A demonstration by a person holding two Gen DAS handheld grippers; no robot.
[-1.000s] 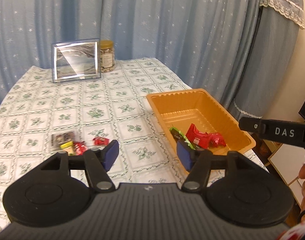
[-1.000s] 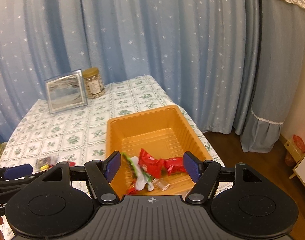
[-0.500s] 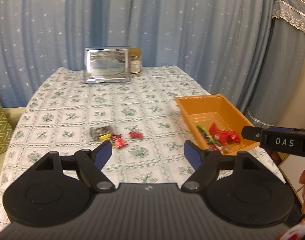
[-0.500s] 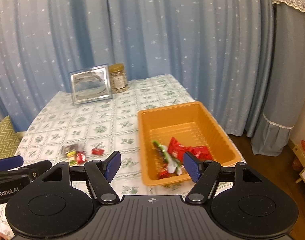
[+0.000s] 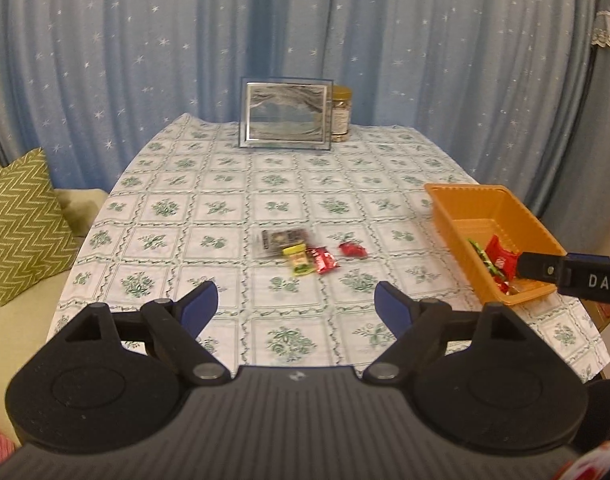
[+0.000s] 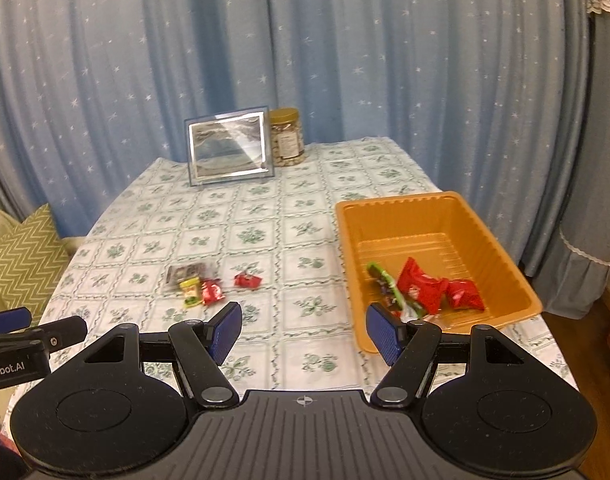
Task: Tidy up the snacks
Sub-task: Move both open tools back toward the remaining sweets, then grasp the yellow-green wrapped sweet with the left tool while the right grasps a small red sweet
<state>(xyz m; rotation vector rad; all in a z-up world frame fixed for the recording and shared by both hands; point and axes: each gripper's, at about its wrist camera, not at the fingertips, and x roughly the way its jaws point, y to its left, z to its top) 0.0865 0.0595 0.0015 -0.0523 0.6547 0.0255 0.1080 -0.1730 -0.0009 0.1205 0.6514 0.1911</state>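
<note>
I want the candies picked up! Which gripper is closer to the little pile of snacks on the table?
Left. The left gripper points straight at the snack pile, jaws opening and empty. The right gripper sits farther right, by the orange tray.

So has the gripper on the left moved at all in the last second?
Yes. The left gripper has backed away: the orange tray beside its fingers now lies farther off to the right, and its jaws are opening, empty.

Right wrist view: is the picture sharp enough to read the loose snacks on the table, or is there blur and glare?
Right wrist view: motion blur smears the loose snacks, labels unreadable; glare whitens the picture frame. Left wrist view: snacks slightly sharper, print still illegible. Both views: fisheye bends the curtain.
</note>
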